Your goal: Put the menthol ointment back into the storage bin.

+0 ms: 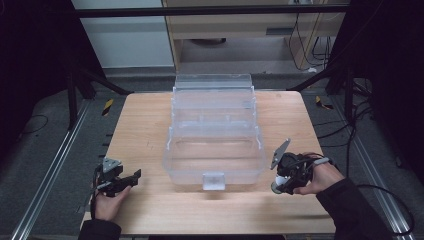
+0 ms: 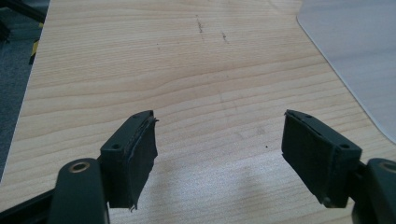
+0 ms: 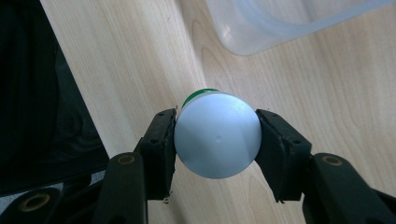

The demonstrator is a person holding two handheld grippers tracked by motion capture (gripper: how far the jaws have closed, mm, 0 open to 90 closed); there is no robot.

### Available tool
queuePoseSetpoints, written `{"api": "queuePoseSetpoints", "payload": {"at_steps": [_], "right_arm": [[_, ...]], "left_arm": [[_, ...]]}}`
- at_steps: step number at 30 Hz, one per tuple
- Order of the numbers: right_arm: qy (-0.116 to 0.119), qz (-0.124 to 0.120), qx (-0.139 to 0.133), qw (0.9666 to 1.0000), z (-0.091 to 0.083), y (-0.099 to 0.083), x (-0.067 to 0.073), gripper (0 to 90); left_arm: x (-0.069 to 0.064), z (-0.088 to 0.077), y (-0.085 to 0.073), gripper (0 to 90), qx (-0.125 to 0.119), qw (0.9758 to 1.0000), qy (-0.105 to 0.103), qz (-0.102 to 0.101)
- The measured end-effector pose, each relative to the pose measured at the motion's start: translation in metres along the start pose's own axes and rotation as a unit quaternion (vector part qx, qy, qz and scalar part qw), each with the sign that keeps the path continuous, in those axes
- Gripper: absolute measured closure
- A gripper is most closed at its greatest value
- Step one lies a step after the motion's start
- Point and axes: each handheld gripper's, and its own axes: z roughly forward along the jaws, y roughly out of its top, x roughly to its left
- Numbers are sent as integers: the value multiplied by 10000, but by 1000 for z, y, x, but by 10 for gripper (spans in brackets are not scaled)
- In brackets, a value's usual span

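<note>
Both hands low at the near edge, one gripper each.
The left gripper (image 1: 134, 176) rests near the left corner, its jaws spread wide apart with nothing between them. The right gripper (image 1: 276, 187) points down, jaws pressed against both sides of a white-capped bottle (image 3: 217, 134).

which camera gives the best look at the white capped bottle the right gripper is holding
The right gripper view: the bottle sits large and centred, its white cap facing the camera, a green edge behind, pinched between the right gripper fingers. The high view shows just a small white patch under that hand.
</note>
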Motion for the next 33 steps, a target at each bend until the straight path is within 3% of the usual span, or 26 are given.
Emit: {"api": "queuePoseSetpoints", "payload": {"at_steps": [22, 33], "right_arm": [[-136, -5, -275, 9995, -49, 38, -19, 502], [-187, 19, -385, 9991, -56, 58, -31, 502]], "left_arm": [[0, 0, 0, 257, 1, 10000, -7, -3], [0, 0, 0, 257, 1, 10000, -11, -3]]}}
